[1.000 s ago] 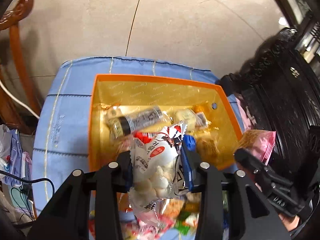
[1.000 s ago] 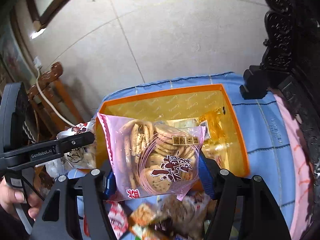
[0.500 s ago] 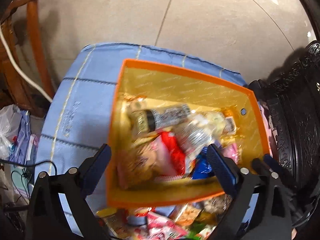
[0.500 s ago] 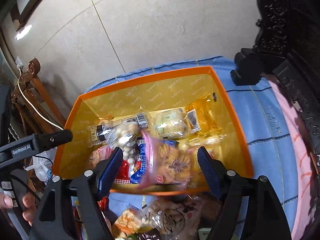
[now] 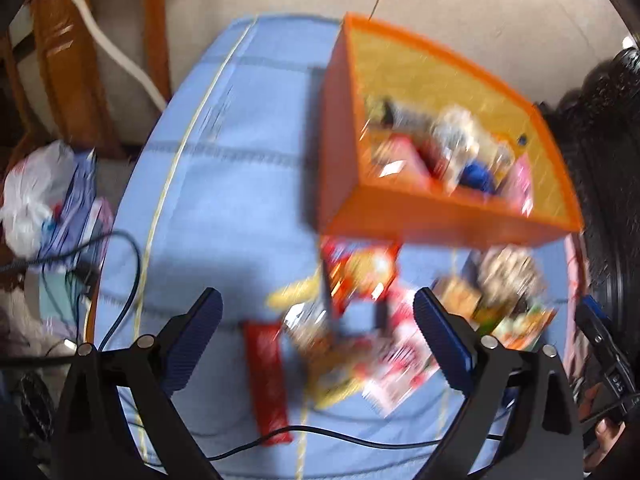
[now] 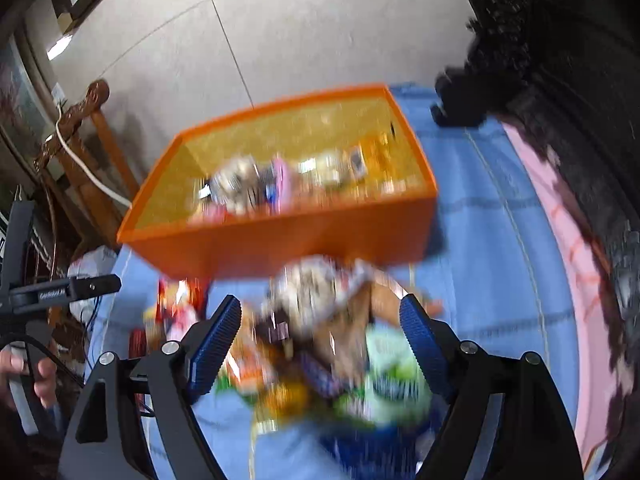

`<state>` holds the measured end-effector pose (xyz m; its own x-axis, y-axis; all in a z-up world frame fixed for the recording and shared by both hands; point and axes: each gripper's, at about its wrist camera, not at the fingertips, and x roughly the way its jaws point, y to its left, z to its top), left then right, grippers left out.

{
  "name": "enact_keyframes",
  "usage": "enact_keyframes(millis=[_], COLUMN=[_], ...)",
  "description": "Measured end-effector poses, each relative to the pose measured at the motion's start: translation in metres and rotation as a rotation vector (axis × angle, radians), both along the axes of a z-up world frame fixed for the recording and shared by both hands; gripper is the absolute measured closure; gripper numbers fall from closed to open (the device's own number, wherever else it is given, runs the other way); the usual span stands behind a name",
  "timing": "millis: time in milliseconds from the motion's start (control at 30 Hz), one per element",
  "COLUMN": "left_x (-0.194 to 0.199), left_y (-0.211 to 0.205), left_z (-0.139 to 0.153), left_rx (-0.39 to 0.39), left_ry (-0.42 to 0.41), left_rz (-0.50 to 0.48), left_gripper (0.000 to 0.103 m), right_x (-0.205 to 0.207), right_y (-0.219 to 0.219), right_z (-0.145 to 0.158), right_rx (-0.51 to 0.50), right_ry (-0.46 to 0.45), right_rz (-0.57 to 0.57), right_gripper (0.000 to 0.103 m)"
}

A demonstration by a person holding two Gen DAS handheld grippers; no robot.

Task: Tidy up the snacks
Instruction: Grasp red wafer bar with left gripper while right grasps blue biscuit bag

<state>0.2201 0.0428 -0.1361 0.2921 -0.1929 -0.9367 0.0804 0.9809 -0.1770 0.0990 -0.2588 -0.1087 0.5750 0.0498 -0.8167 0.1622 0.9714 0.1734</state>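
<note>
Your left wrist camera looks steeply down past its blue pads [image 5: 200, 336]. Your right wrist camera tilts down less steeply. Both views sit near, and share, the orange box [image 5: 420, 216] [image 6: 288, 244], the loose snack pile [image 5: 360, 320] [image 6: 320, 344] and the blue cloth [image 5: 224, 184] [image 6: 488, 264].

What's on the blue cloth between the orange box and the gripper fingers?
A blurry heap of snack packets, lying loose on the blue cloth just in front of the orange box. Both wrist views show it, and the long red packet too.

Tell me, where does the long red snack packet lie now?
In the left wrist view, the long red snack packet lies on the blue cloth, at the left edge of the loose snack pile.
</note>
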Motion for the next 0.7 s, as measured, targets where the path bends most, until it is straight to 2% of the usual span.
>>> enact_keyframes(millis=[233, 433, 467, 533, 567, 667, 700], left_x=[-0.045, -0.054, -0.054, -0.057, -0.059, -0.060, -0.060], left_y=[0.029, 0.033, 0.033, 0.028, 0.026, 0.028, 0.030], left_z=[-0.055, -0.082, -0.085, -0.084, -0.083, -0.077, -0.077], left_rx=[0.056, 0.083, 0.087, 0.161, 0.195, 0.191, 0.186], left_ry=[0.142, 0.172, 0.174, 0.138, 0.123, 0.110, 0.125], left_rz=[0.050, 0.058, 0.052, 0.028, 0.020, -0.001, 0.004], left_gripper=[0.009, 0.009, 0.018, 0.029, 0.039, 0.080, 0.080], right_x=[-0.041, -0.057, -0.059, -0.064, -0.066, -0.071, -0.072], right_y=[-0.003, -0.004, -0.004, -0.005, -0.006, -0.006, -0.004], right_z=[-0.027, -0.038, -0.039, -0.037, -0.038, -0.043, -0.044], right_rx=[0.042, 0.060, 0.058, 0.038, 0.024, -0.084, -0.115], right_ry=[0.075, 0.112, 0.112, 0.108, 0.106, 0.125, 0.125], right_rz=[-0.031, -0.040, -0.040, -0.038, -0.039, -0.026, -0.018], right_gripper=[0.021, 0.021, 0.021, 0.020, 0.020, 0.020, 0.020])
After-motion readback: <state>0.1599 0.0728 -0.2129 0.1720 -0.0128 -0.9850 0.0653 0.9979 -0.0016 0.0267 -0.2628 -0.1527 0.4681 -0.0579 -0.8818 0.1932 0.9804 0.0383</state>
